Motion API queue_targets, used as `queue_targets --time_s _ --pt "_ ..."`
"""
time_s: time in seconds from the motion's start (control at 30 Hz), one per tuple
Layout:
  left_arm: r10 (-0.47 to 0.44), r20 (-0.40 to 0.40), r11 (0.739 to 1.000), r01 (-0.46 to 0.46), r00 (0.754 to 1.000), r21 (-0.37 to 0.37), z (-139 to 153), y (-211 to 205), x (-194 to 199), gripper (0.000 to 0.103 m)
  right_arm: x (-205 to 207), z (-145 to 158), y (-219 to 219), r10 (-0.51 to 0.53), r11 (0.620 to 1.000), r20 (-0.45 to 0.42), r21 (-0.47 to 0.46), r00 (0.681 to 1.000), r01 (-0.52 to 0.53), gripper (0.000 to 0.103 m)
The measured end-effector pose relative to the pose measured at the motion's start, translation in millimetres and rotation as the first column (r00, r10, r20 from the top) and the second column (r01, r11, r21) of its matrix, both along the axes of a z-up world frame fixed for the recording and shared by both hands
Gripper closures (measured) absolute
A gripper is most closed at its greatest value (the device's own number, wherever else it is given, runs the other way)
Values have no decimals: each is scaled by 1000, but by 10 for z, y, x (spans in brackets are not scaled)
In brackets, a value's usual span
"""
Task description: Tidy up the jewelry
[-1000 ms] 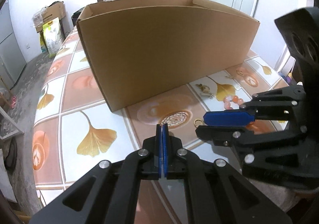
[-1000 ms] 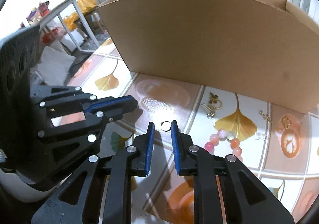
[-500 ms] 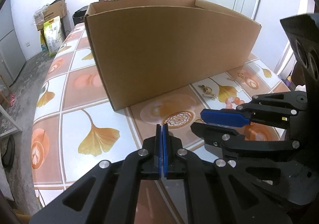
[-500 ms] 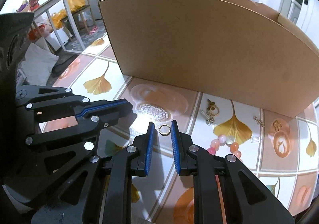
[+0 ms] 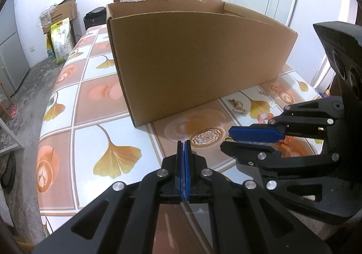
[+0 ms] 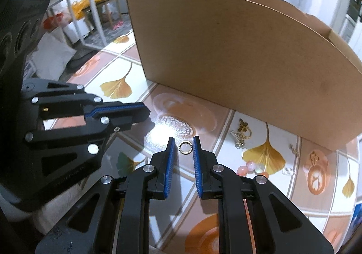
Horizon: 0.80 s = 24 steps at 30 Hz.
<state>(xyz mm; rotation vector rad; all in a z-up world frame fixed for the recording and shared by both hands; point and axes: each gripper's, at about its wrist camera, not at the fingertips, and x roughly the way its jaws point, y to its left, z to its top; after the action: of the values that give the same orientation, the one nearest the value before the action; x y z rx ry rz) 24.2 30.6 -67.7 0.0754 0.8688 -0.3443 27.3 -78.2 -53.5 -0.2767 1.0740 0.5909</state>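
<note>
A small gold ring [image 6: 185,148] lies on the patterned table between the tips of my right gripper [image 6: 183,143], which is open and straddles it without touching. A pink bead bracelet [image 6: 250,169] lies to the right of that gripper, partly hidden by it. A gold flower charm piece [image 6: 242,134] and small gold earrings [image 6: 294,150] lie by the cardboard box [image 6: 237,55]. My left gripper [image 5: 183,143] is shut and empty, hovering left of the right gripper [image 5: 228,139]. The box [image 5: 192,61] stands open-topped behind both.
The table [image 5: 90,141] has a ginkgo-leaf tile cloth; its left edge drops to the floor. A small white tag [image 6: 288,170] lies at the right. Bags and boxes [image 5: 58,34] stand on the floor at the far left.
Both grippers have pulled back and risen slightly, so the box looks farther. The ring stays between the right gripper's open fingers. The left gripper stays shut.
</note>
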Motion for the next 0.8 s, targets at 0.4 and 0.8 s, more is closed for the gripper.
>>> queue_targets --time_s 0.4,0.8 --pt "5 11 1000 -5 1000 8 25 -37 -7 102 -13 44 -165 20 998 -36 61 999 -18 94" --pt "-115 30 992 117 993 -49 130 -405 112 102 55 337 -802 -180 981 17 79 983 178 93"
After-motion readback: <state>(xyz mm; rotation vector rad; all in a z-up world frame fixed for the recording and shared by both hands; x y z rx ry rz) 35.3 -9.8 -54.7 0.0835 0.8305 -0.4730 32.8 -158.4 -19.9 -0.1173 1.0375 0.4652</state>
